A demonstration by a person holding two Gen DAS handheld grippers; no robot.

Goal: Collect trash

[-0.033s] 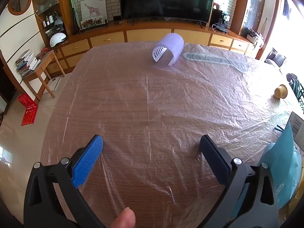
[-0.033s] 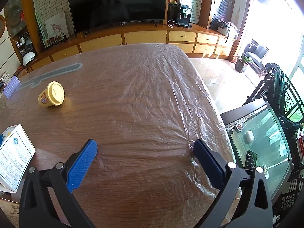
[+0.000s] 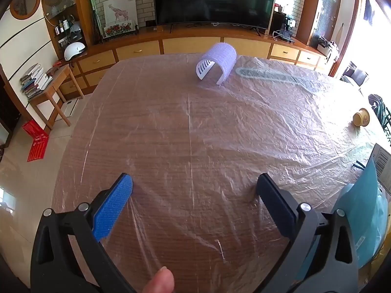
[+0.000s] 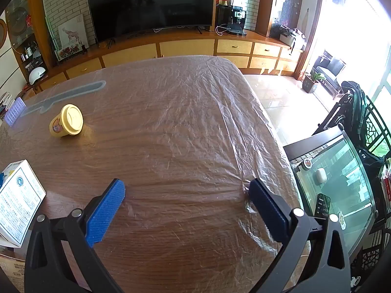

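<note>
Plastic-wrapped wood counter (image 3: 185, 131), TV room — one yellow cup (image 4: 66, 123) ahead-left of the right claw (image 4: 185, 193), one purple arch (image 3: 216, 63) beyond the left claw (image 3: 194, 186); both claws spread apart, empty.

A wide wooden table (image 3: 158, 146) is covered by a wrinkled clear plastic sheet (image 4: 195, 112). Beyond its far edge a long wooden sideboard with pale drawer fronts (image 3: 190, 45) carries a large black television (image 3: 215, 0) and a framed giraffe picture (image 3: 119, 11). A white helmet (image 3: 74, 50) rests at its left end. At right stands what looks like a glass aquarium (image 4: 334, 183).
</note>
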